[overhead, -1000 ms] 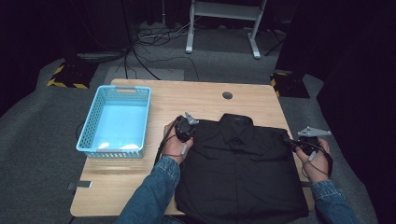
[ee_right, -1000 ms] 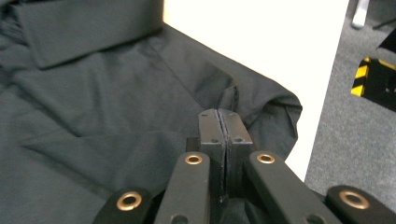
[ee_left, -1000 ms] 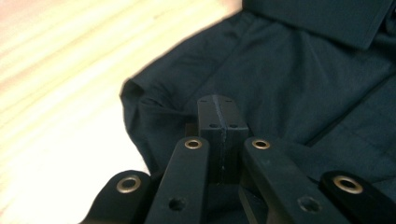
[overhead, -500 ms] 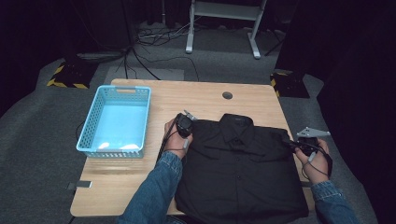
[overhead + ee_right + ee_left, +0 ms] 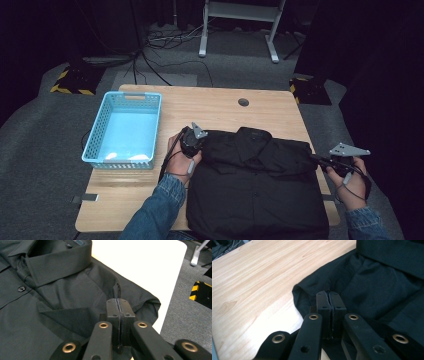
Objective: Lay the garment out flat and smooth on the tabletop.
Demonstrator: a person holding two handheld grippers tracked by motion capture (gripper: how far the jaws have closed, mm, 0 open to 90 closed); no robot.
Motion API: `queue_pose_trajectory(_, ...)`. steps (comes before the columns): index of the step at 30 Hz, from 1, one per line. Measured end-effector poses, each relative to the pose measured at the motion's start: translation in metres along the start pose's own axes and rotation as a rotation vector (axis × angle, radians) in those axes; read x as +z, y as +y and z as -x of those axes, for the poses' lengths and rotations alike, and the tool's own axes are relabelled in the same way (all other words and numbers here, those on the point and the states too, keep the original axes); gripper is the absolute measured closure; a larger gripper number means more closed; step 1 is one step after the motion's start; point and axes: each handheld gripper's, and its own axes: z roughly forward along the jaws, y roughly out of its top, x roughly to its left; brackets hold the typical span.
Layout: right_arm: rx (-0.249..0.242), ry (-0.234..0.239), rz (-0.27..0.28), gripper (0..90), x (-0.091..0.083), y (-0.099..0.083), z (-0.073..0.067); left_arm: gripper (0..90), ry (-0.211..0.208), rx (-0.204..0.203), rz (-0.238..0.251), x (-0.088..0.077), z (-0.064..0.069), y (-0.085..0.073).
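Black collared button-up cotton shirt (image 5: 260, 190) is lying spread face-up on the light wooden table (image 5: 225, 107), right of the pale blue perforated plastic basket (image 5: 123, 130). Left gripper (image 5: 328, 293) is pinching a fold of fabric at one shoulder, jaws clamped together on it. Right gripper (image 5: 117, 300) is gripping the opposite shoulder likewise, its jaws pressing a raised pleat of cloth.

On my wooden desk (image 5: 225, 107) a light blue perforated basket (image 5: 123, 130) sits at the left, well apart from a round hole (image 5: 243, 102) near the far edge. Beyond, cables (image 5: 155, 45) sprawl over grey carpet beside a white stand (image 5: 240, 20).
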Motion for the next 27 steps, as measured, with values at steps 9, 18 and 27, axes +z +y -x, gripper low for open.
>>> queue_pose_trajectory(9,-0.015,0.034,-0.001,89.1,-0.031,-0.018,-0.013,88.1,-0.039,0.061,0.0,-0.036,0.023,-0.02)
queue_pose_trajectory(18,0.014,0.059,-0.012,89.5,-0.02,-0.001,0.011,88.2,-0.042,0.028,-0.003,-0.021,0.004,0.004)
queue_pose_trajectory(27,0.121,-0.17,0.129,67.8,0.056,0.108,0.1,70.9,0.222,-0.118,0.229,0.042,-0.089,0.095)
